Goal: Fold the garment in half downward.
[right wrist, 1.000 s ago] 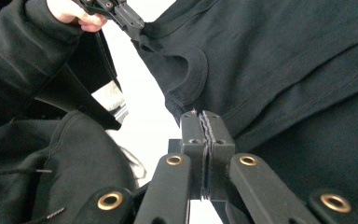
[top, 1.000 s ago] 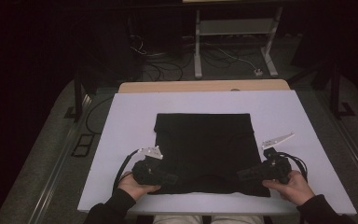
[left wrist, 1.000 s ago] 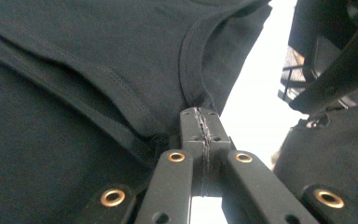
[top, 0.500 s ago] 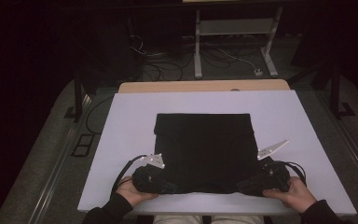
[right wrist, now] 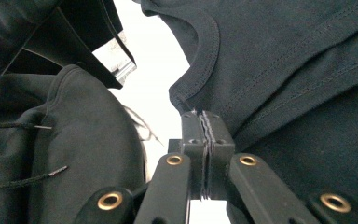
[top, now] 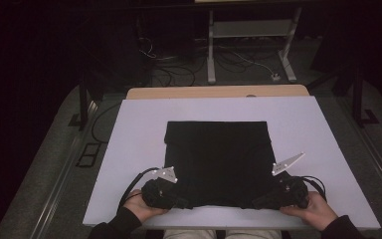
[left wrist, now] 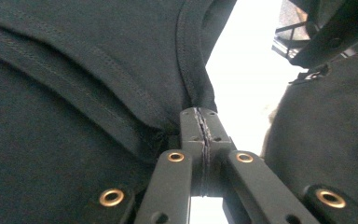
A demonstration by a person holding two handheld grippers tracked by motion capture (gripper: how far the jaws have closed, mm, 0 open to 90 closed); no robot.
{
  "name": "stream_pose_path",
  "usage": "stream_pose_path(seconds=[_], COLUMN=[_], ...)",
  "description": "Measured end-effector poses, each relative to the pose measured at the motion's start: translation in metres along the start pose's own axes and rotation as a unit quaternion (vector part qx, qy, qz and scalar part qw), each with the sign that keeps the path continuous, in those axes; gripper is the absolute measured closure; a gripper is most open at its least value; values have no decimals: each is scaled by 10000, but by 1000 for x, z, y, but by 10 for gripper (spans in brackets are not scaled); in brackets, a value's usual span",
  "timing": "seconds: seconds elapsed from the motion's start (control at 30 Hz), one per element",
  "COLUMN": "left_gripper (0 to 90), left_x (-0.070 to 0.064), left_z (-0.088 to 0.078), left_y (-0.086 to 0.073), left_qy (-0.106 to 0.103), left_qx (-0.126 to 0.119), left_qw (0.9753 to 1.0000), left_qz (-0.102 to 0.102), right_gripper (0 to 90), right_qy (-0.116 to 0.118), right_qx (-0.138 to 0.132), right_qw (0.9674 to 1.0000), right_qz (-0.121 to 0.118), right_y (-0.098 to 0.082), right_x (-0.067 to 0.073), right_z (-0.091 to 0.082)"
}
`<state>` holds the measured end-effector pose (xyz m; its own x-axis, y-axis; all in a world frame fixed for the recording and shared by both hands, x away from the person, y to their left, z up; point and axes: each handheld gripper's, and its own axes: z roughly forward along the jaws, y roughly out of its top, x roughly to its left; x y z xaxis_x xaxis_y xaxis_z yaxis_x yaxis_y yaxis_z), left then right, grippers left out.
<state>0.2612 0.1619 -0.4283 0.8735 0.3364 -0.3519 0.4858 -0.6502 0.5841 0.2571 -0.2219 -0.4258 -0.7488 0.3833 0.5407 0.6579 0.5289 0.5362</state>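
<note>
A white tabletop (top: 139,129) fronts a wooden edge (top: 189,92); cables (top: 229,57), perhaps, lie on the dark floor beyond.

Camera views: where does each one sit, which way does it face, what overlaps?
High view: above the person's side, looking forward-down at the white table; hands, both grippers show.
Left gripper view: rides the left gripper, along shut jaws pinching the black garment.
Right gripper view: same on the right gripper.
Shared: garment, table.
</note>
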Motion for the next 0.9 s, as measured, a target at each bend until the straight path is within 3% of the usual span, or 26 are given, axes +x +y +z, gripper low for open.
stream_pose_path(seconds=[0.2,0.23,0.37,0.53,0.63,0.77,0.9], left_gripper=[841,801,721,546,475,421,277], left_x=[-1,-2,-4,-6,-6,-4,-5], left_z=[-2,-2,-3,-7,-10,-15,-22], left_y=[1,1,3,5,6,6,6], left_qy=[150,128,223,351,450,565,717], left_qx=[-118,-152,-254,-439,-544,-756,-974], left_qw=[9996,9997,9992,9982,9974,9955,9926], left_qz=[207,137,198,223,115,-35,-79], right_gripper=[841,785,643,483,392,278,147], right_qy=[-23,-22,-349,-564,-643,-761,-990], right_qx=[53,41,-96,-290,-324,-440,-542], right_qw=[9999,9999,9993,9979,9973,9960,9936], right_qz=[85,94,-39,-133,-155,-151,-107], right_y=[0,0,1,2,4,8,13], right_x=[0,0,6,12,16,18,19], right_z=[2,1,-2,-7,-8,-9,-12])
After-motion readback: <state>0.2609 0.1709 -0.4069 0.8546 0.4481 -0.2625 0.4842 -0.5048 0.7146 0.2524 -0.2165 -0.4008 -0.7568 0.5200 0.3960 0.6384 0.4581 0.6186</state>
